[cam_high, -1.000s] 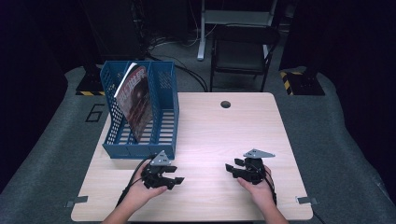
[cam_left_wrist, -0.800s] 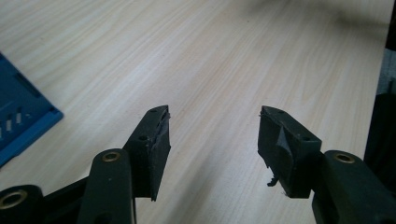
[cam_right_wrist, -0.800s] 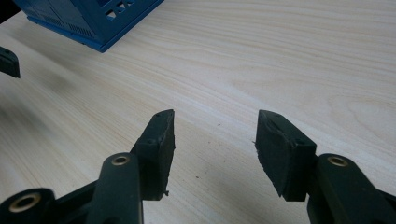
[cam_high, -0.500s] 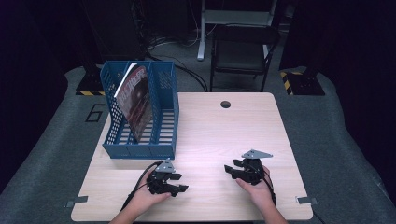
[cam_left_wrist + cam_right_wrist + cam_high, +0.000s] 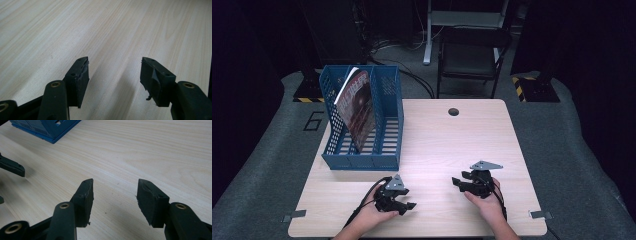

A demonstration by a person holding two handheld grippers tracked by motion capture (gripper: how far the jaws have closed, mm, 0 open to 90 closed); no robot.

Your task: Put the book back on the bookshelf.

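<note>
High view: both hands low at table's [image 5: 437, 145] near edge. Left gripper [image 5: 404, 205] empty, jaws apart & just been widening; right gripper [image 5: 459, 182] empty, jaws apart. Blue file rack [image 5: 384, 125] w/ magazine [image 5: 358, 110] far left, well apart.

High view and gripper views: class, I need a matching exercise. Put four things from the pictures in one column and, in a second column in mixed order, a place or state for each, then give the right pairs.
Column one:
1. blue file rack
2. magazine
3. left gripper
4. round cable hole

Column two:
A. leans tilted inside a compartment
B. lies in the tabletop near the far edge
C. stands on the far left part of the table
D. jaws apart over bare wood, nothing between them

Pairs: 1-C, 2-A, 3-D, 4-B
</note>
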